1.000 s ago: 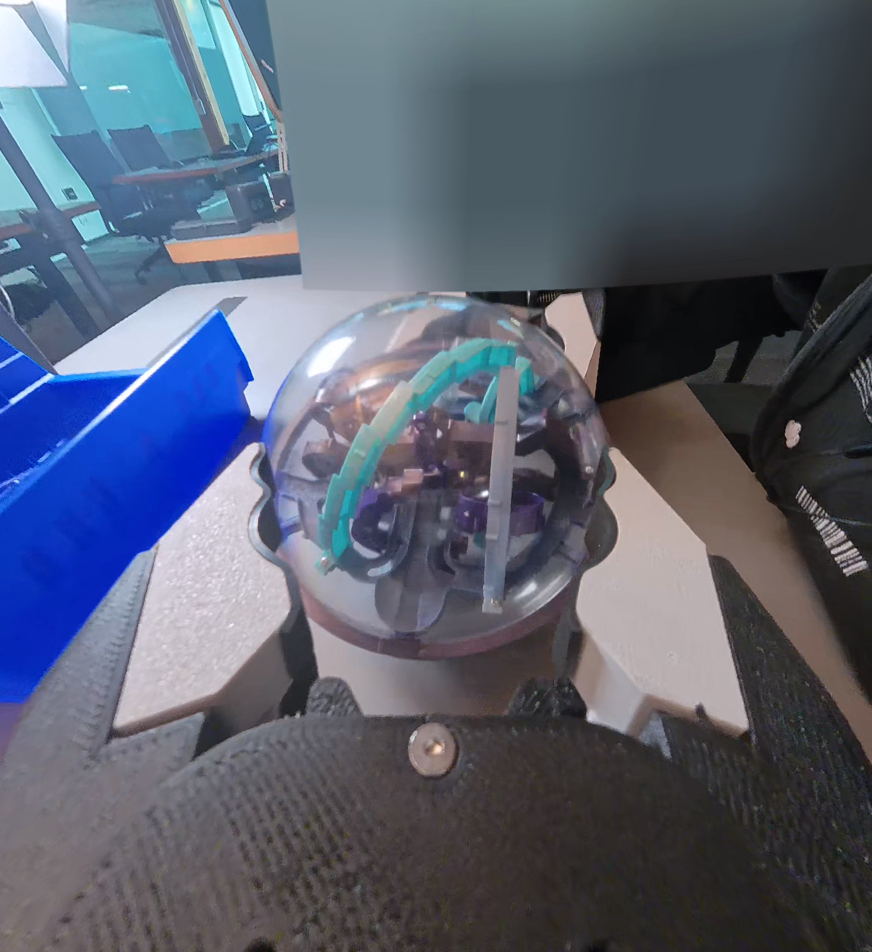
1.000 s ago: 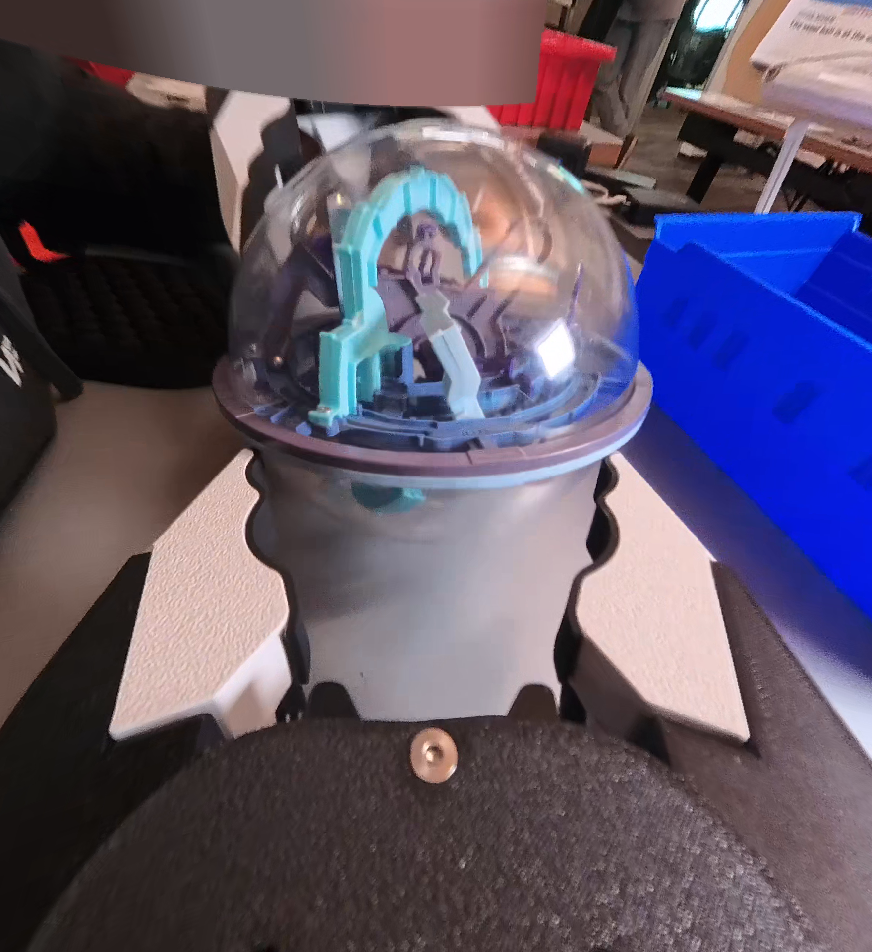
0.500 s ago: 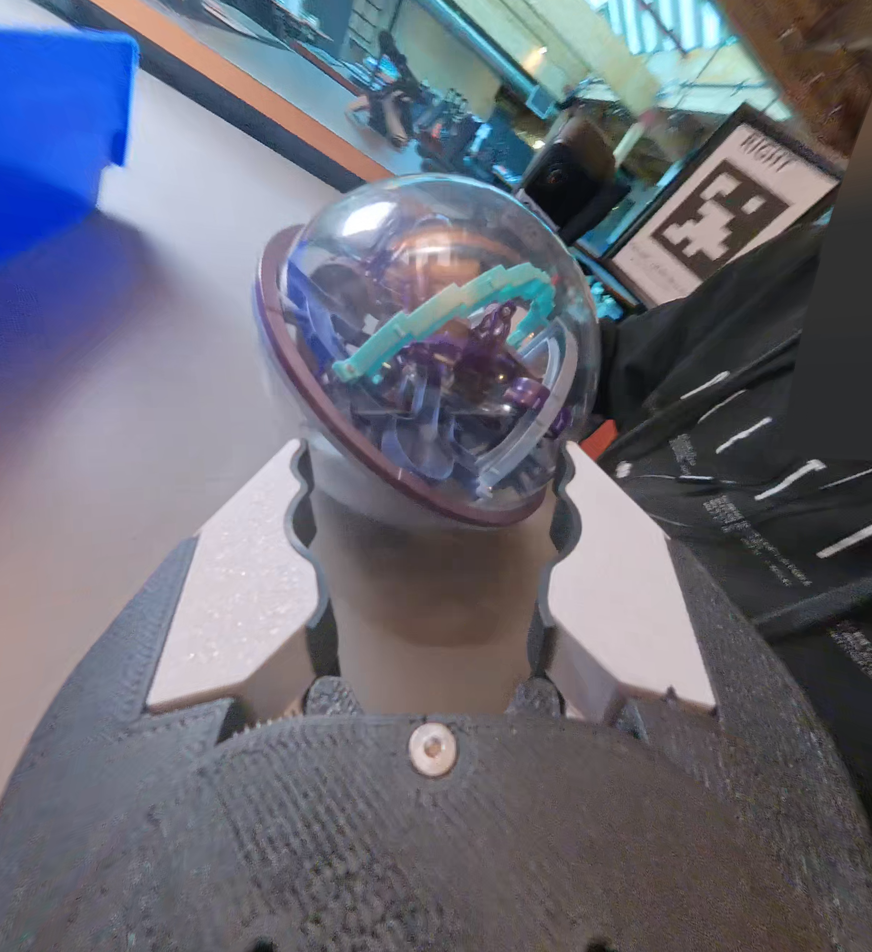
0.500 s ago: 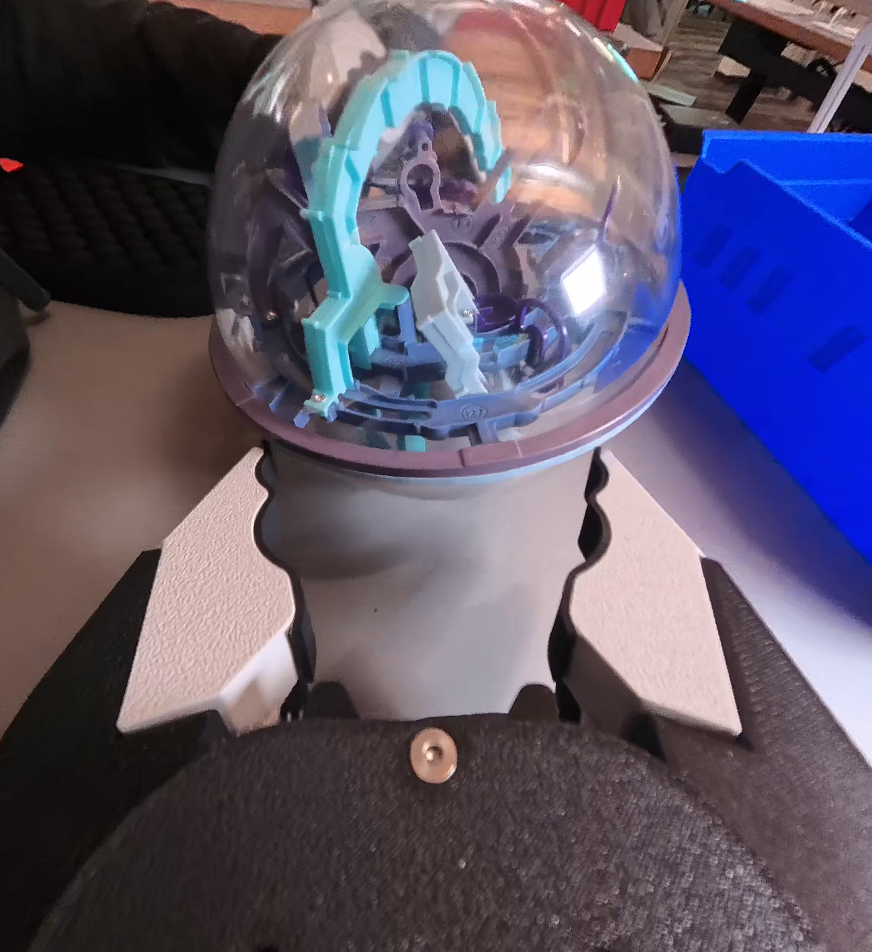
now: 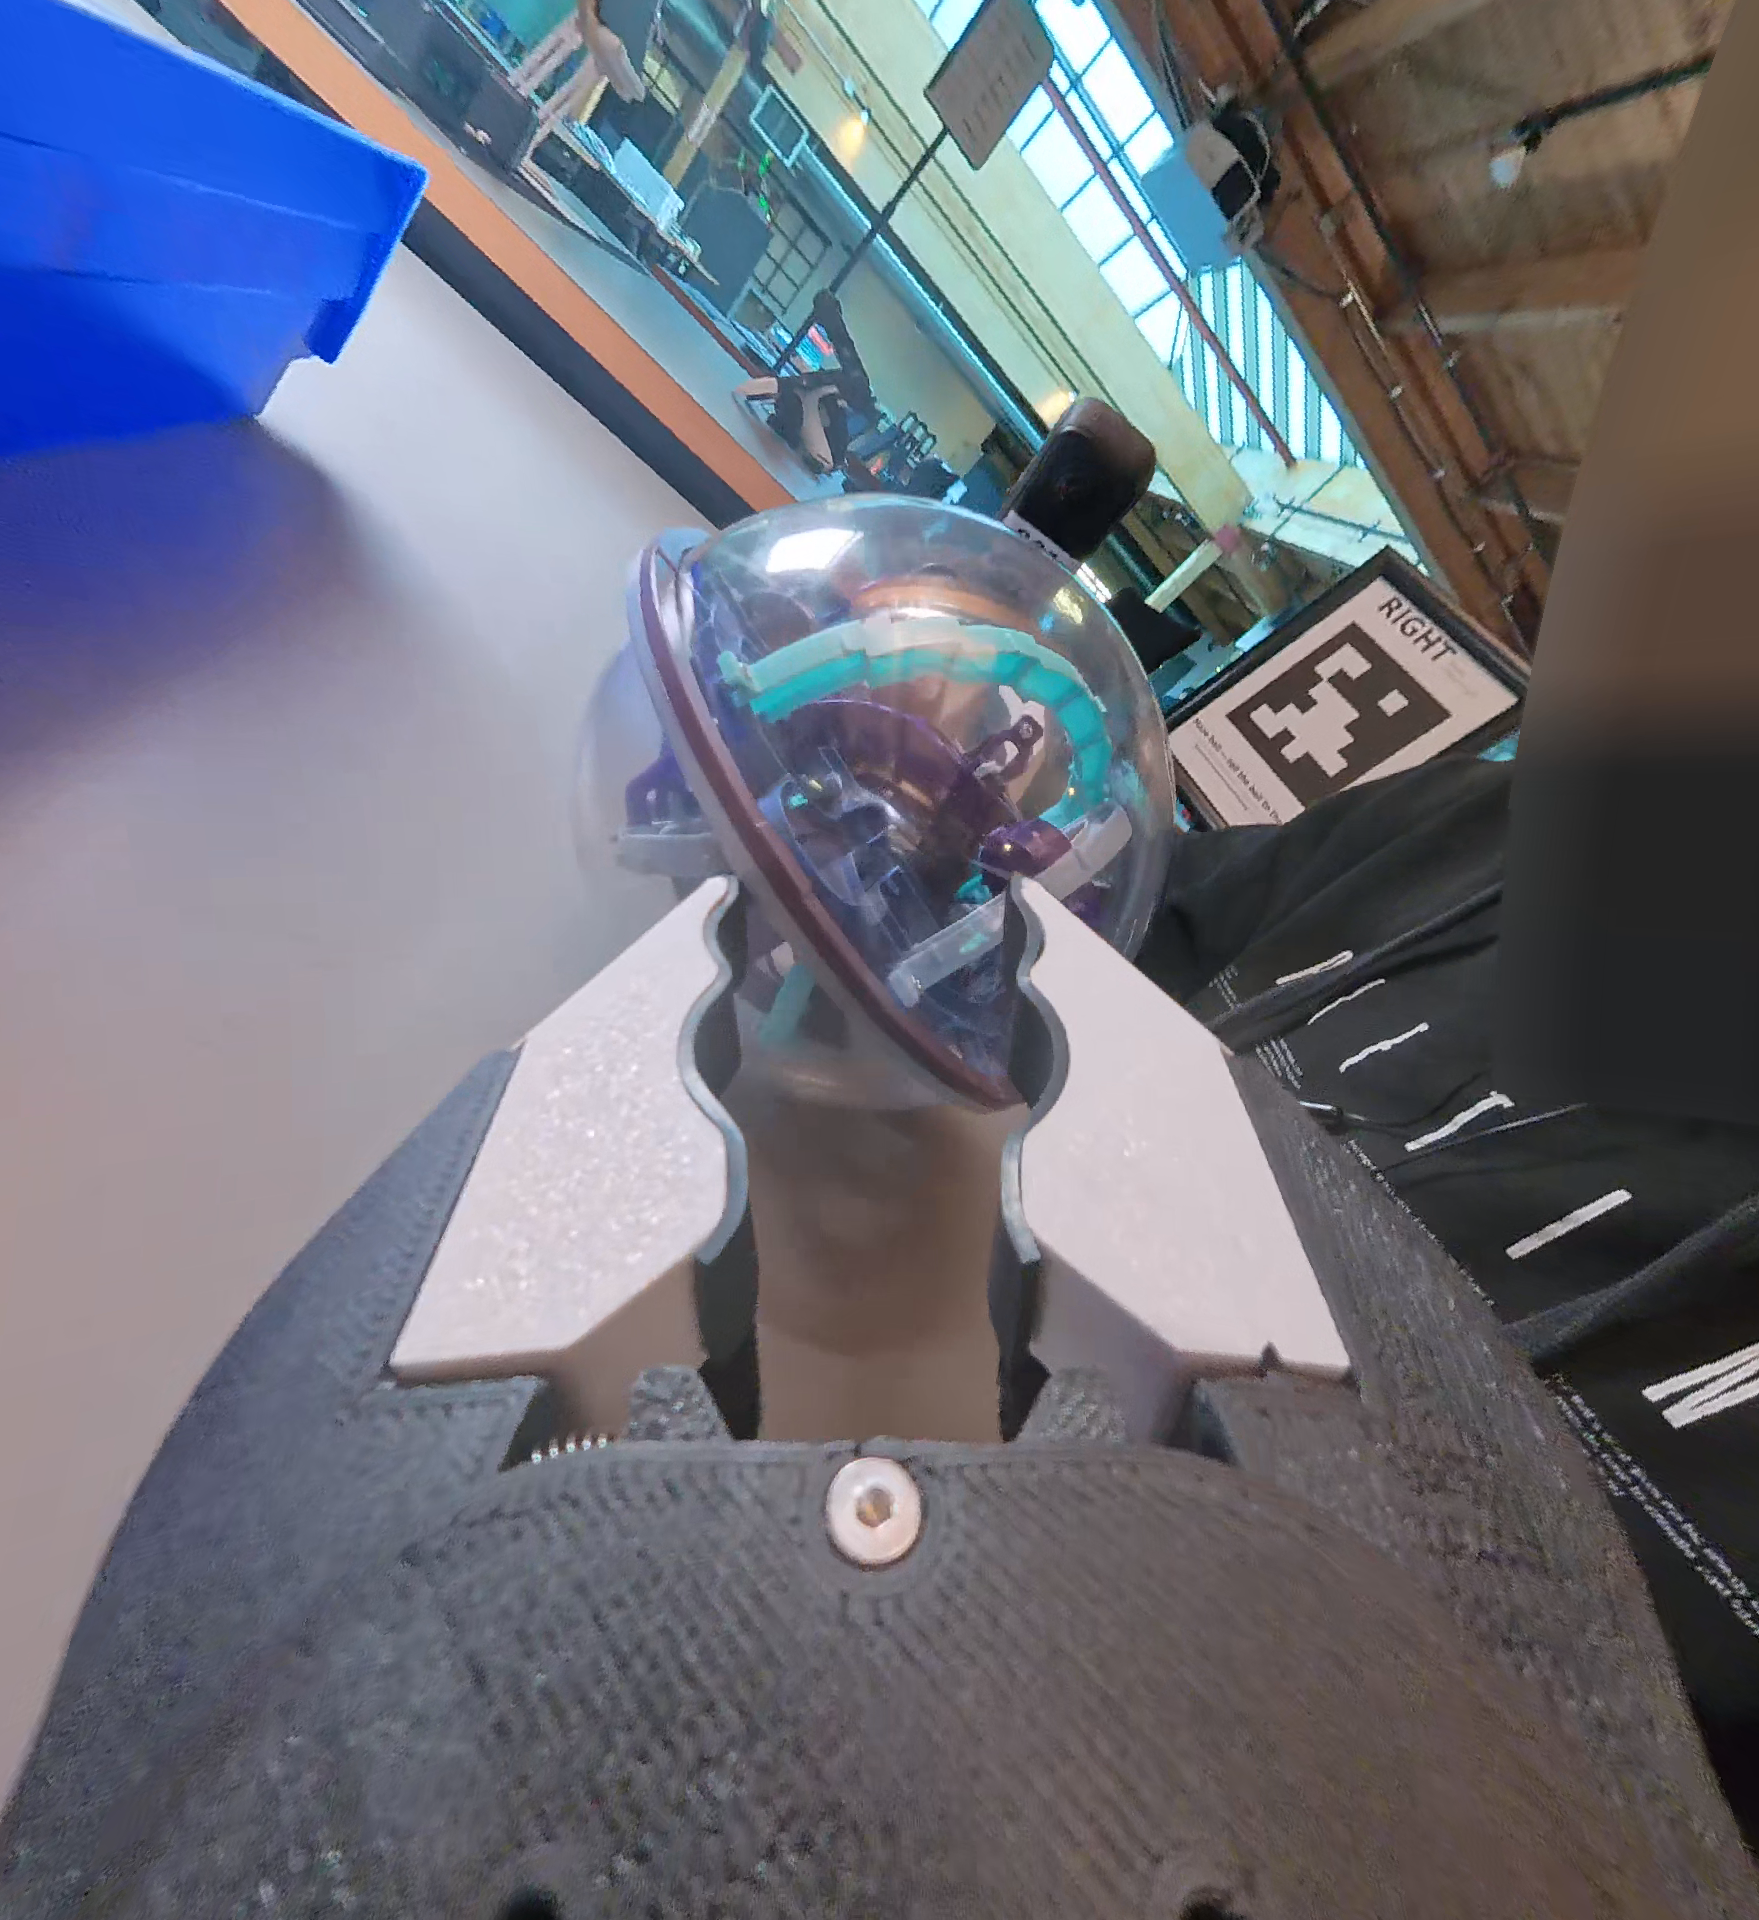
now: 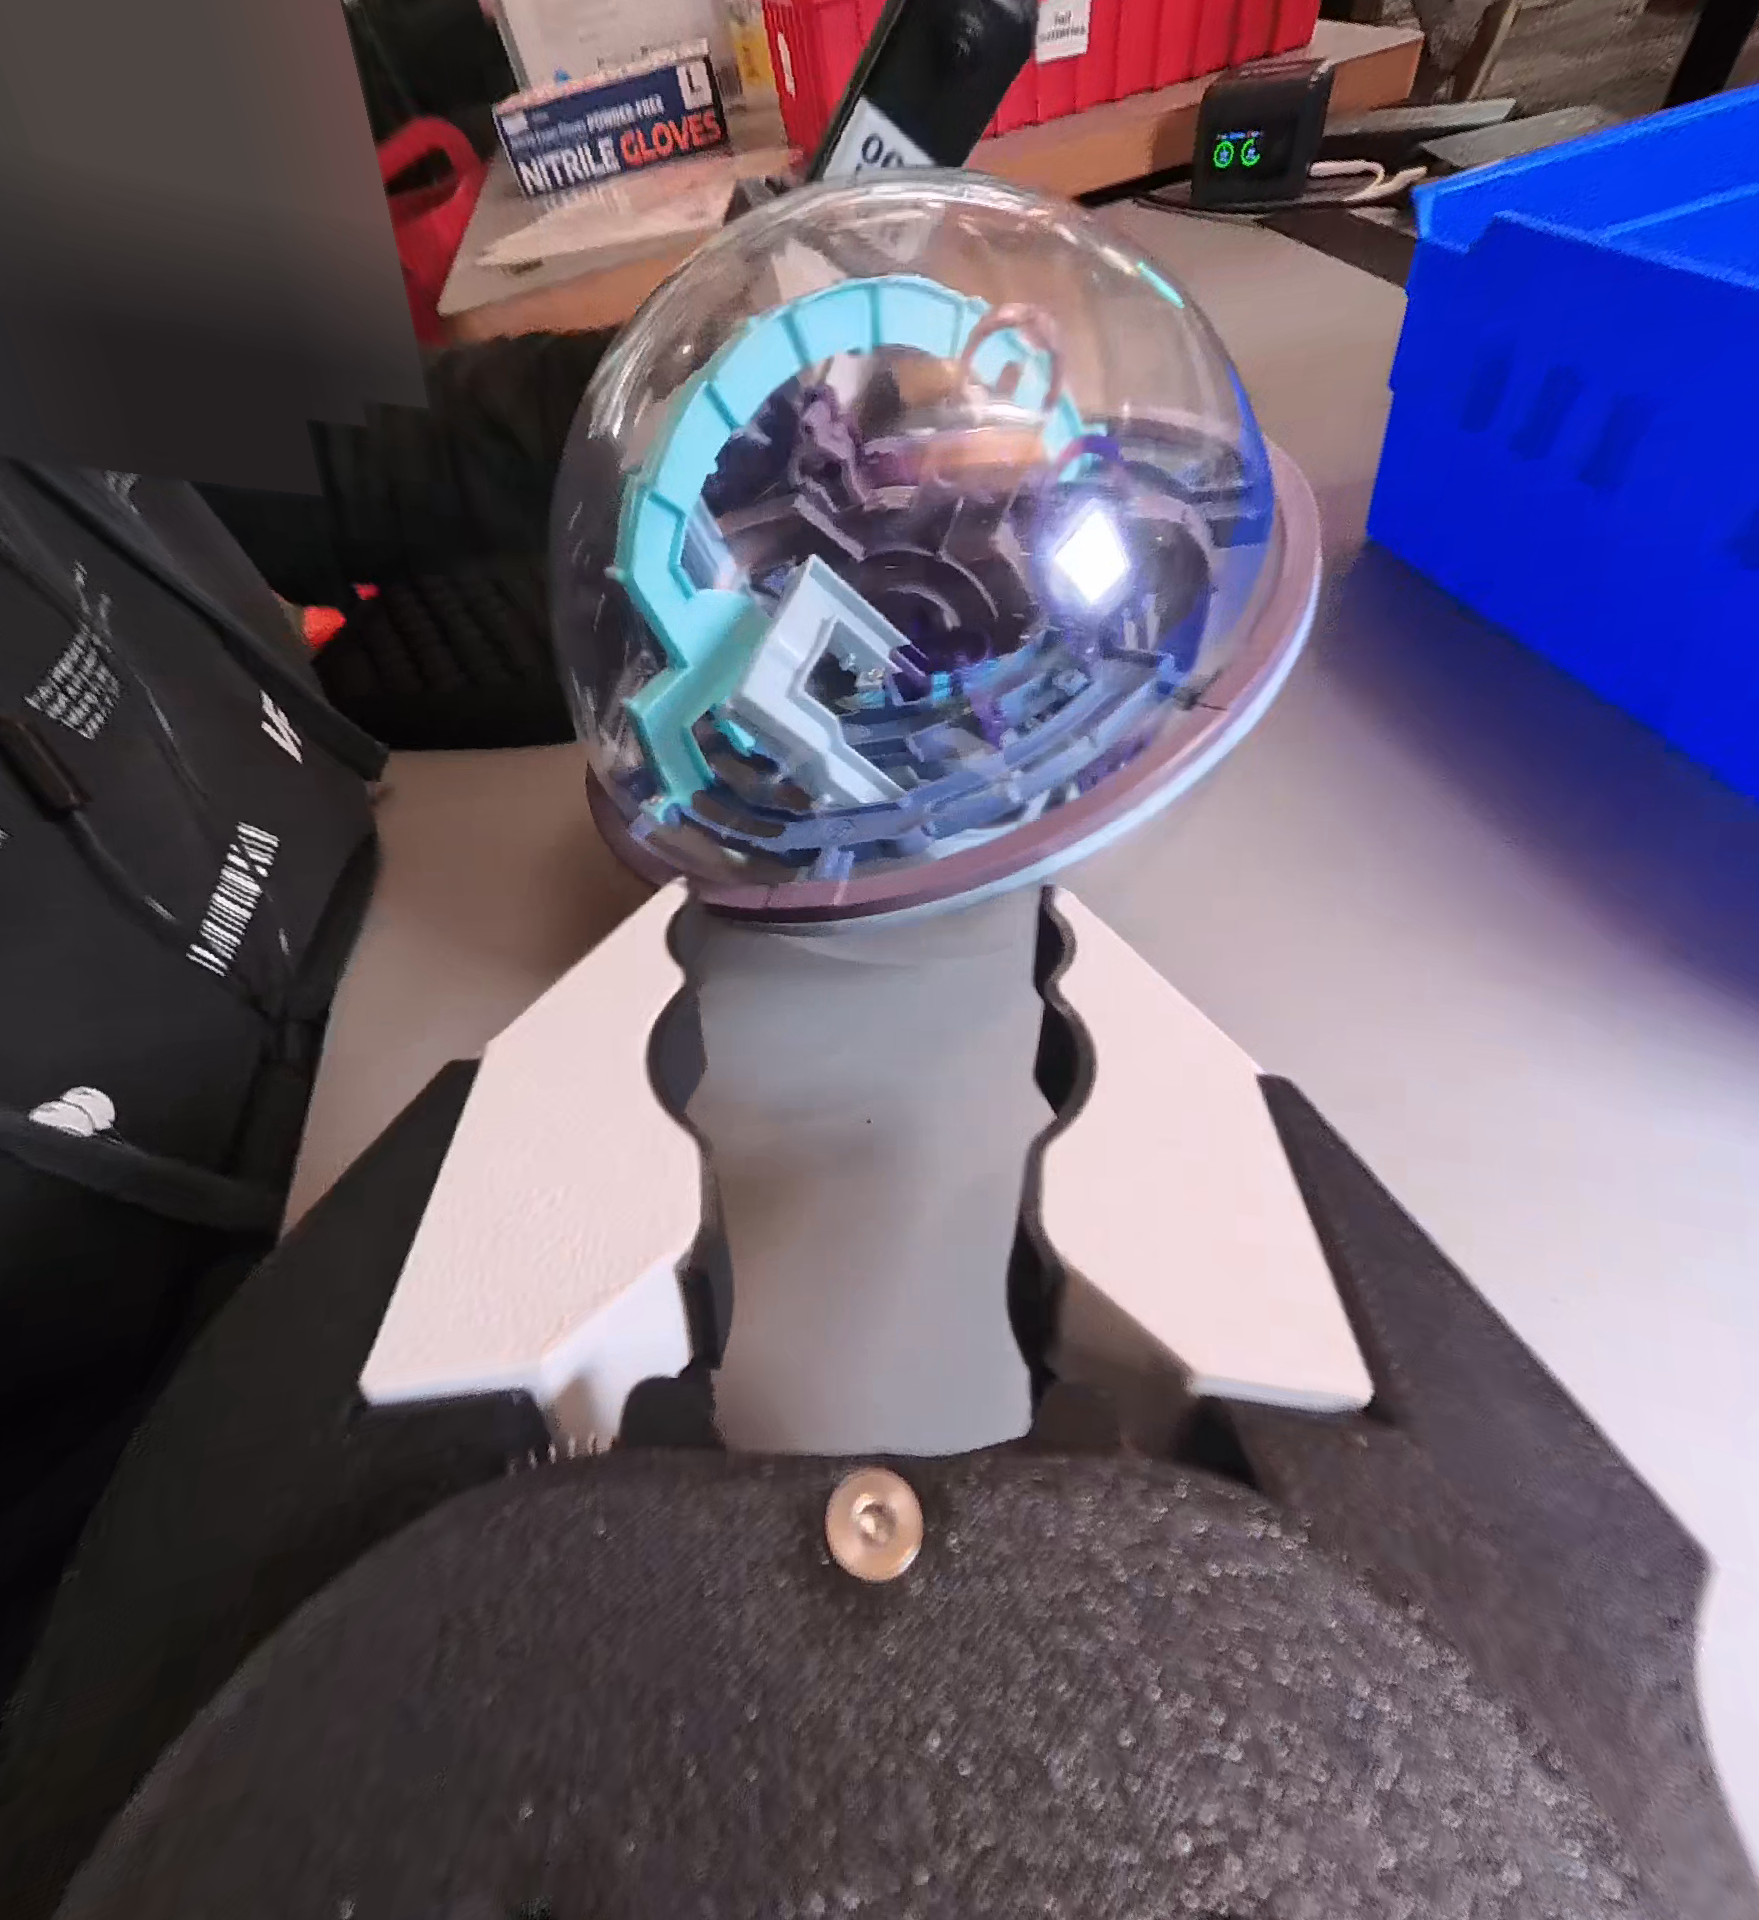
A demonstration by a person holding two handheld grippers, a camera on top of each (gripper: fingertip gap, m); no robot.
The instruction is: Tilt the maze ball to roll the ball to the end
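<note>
Glossy clear plastic maze ball [image 6: 916, 540], matt grainy tool [image 6: 859, 914] pads, smooth blue plastic bin [image 6: 1633, 436]

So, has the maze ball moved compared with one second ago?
Yes. In the right wrist view the maze ball now tilts, its purple rim raised on the side toward the blue bin; before, the rim was level.

1. Maze ball [image 6: 916, 551]: one clear sphere with one maroon equatorial ring.
2. Blue bin [image 6: 1623, 436]: one, right of the maze ball in the right wrist view.
3. Grippers: two, left gripper [image 5: 870, 935] and right gripper [image 6: 859, 914].
4. Glove box [image 6: 610, 130]: one, behind the maze ball.
5. Red containers [image 6: 1051, 52]: count cannot be determined.
</note>
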